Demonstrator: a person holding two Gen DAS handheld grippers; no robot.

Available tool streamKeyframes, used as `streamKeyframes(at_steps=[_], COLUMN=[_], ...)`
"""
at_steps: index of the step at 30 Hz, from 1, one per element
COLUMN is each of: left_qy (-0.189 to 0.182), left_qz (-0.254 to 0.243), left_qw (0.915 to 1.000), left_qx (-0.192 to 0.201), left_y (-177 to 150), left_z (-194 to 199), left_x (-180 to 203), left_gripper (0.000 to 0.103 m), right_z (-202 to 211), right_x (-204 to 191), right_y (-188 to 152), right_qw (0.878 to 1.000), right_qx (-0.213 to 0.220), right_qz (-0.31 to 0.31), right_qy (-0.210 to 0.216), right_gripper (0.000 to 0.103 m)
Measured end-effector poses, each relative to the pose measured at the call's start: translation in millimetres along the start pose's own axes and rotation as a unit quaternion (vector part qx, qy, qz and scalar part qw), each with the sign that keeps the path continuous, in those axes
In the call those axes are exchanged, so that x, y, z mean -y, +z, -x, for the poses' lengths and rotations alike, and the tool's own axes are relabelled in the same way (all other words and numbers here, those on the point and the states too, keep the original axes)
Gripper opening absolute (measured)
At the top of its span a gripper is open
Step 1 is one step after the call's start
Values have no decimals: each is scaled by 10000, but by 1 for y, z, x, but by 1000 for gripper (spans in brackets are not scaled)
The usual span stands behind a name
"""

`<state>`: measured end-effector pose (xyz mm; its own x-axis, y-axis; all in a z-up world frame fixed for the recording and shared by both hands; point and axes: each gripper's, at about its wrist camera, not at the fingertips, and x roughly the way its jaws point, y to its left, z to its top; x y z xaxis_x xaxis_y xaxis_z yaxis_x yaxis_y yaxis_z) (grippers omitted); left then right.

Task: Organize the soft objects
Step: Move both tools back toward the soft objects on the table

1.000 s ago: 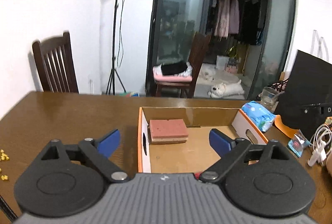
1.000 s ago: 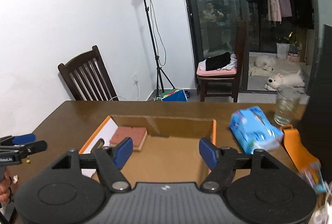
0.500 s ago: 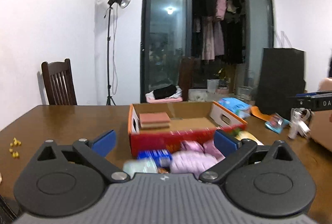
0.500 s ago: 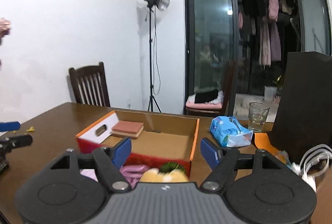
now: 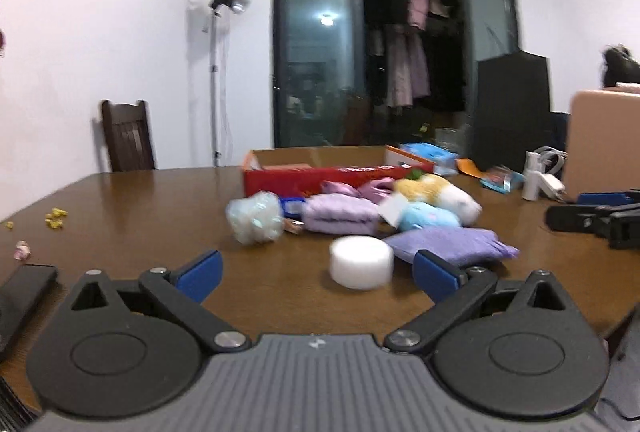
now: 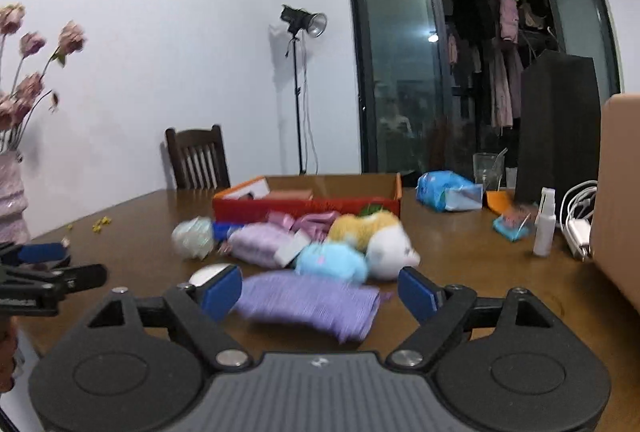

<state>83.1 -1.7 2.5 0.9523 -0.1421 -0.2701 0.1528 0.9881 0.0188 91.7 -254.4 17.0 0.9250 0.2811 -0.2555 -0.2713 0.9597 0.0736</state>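
I see the soft toys (image 5: 416, 208) piled on the table (image 5: 140, 208) before the red box (image 5: 320, 176). My left claw (image 5: 316, 270) gapes wide, empty, behind a white foam puck (image 5: 361, 261); only the right view shows my equally spread, empty right claw (image 6: 320, 290) over the purple cloth (image 6: 316, 302), and a vase (image 6: 10, 200).
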Motion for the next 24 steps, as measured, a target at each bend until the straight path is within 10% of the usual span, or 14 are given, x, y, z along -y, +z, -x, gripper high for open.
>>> streamKeyframes(at_steps=[24], left_qy=[-401], left_qz=[59], left_qw=[9971], left_qx=[-643], left_y=[22], left_z=[-104], left_x=[25], left_gripper=[101], right_z=[-93], right_x=[51], right_y=[0], right_qw=[9945], right_qx=[-637], right_qz=[-770], right_qy=[-305], right_gripper=[80])
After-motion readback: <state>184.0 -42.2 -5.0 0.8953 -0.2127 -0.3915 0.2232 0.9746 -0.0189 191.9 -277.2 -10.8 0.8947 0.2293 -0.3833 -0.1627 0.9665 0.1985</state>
